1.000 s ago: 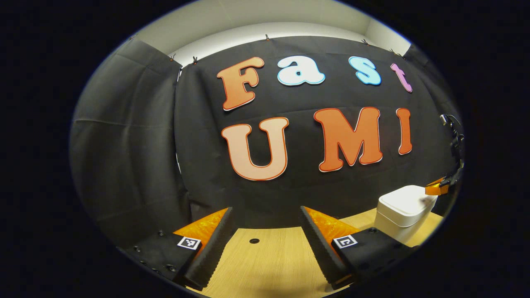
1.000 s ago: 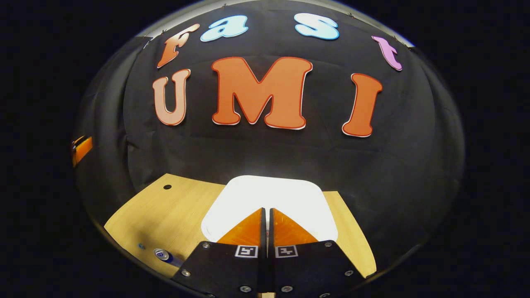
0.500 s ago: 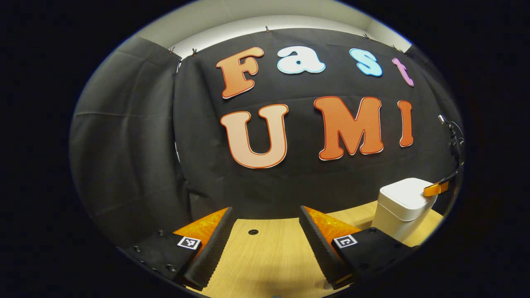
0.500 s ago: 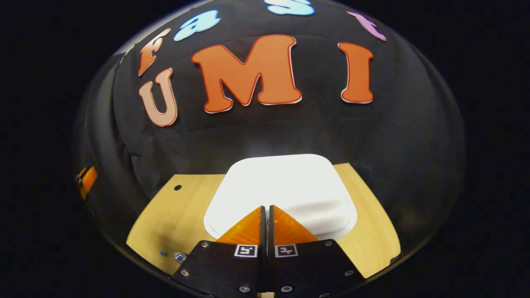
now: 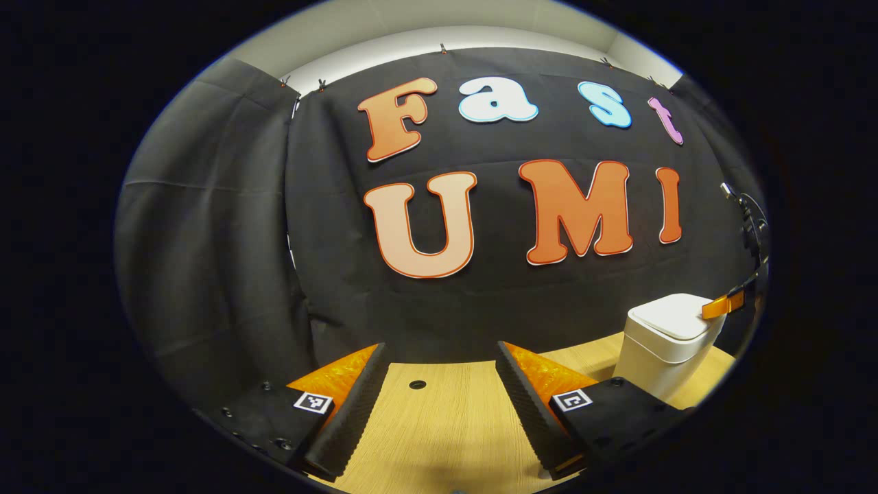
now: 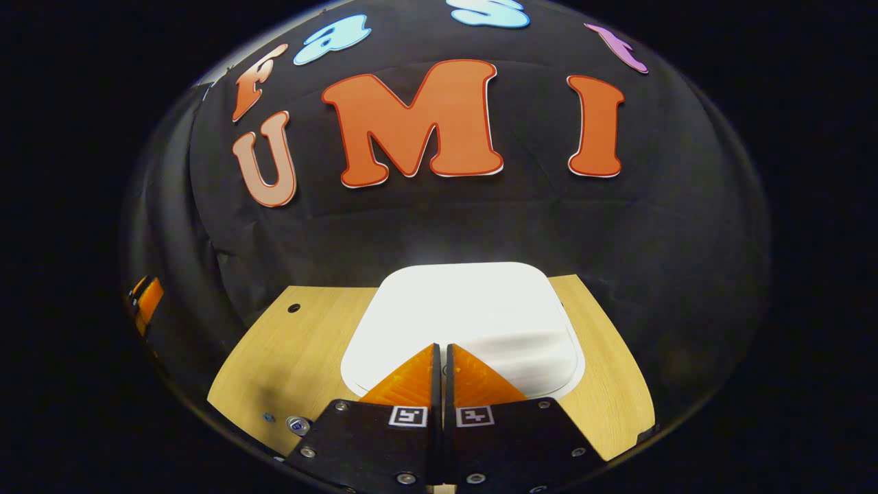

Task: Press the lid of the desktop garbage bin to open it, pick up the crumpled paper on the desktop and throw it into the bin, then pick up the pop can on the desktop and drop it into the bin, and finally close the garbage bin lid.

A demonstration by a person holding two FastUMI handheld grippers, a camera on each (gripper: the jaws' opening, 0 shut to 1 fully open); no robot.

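The white desktop bin [image 5: 665, 346] stands on the wooden table at the right of the left gripper view, its lid [image 6: 473, 312] down. My right gripper [image 6: 442, 347] is shut with nothing between its fingers, and its tips sit over the near part of the lid and seem to touch it. From the left gripper view the right gripper's tip [image 5: 720, 306] lies at the lid's far right edge. The pop can [image 6: 297, 425] lies on the table at the lower left of the right gripper view. My left gripper [image 5: 440, 346] hangs open over bare table, well left of the bin.
The wooden table [image 5: 446, 425] has a small round hole [image 5: 417, 384] near its back edge, by the black cloth wall. The table's right edge [image 6: 617, 384] runs close beside the bin. The left gripper [image 6: 147, 302] shows at the far left of the right gripper view.
My right gripper, still shut, came down and closer to the bin lid, then held nearly still. The left gripper stayed open and barely shifted.
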